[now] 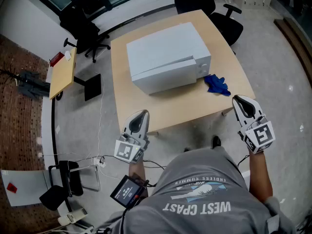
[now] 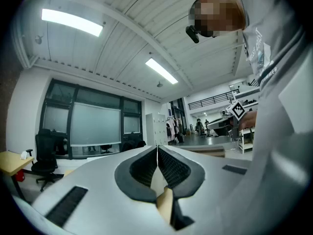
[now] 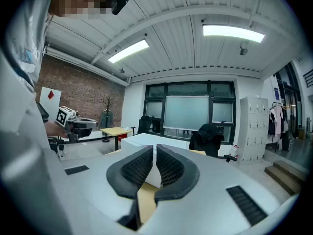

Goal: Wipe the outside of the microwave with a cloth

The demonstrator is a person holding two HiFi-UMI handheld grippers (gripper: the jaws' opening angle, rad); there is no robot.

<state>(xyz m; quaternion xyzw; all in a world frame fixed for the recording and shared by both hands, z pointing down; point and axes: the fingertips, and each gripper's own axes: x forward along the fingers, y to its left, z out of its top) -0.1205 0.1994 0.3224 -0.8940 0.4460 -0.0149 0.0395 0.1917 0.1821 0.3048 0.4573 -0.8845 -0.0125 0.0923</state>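
Observation:
A white microwave point(image 1: 165, 57) stands on a light wooden table point(image 1: 195, 104), its door side toward me. A crumpled blue cloth point(image 1: 217, 84) lies on the table by the microwave's front right corner. My left gripper point(image 1: 141, 115) hovers at the table's near edge, left of centre, shut and with nothing in it. My right gripper point(image 1: 240, 101) hangs off the table's near right corner, just short of the cloth, shut and with nothing in it. In the right gripper view the shut gripper point(image 3: 154, 153) points at the microwave point(image 3: 142, 139). In the left gripper view the gripper point(image 2: 157, 153) has its pads together.
Black office chairs stand behind the table point(image 1: 214, 4) and at the back left point(image 1: 83, 23). A small yellow side table point(image 1: 62, 72) is on the left. Cables and a power strip point(image 1: 73, 213) lie on the floor near my feet.

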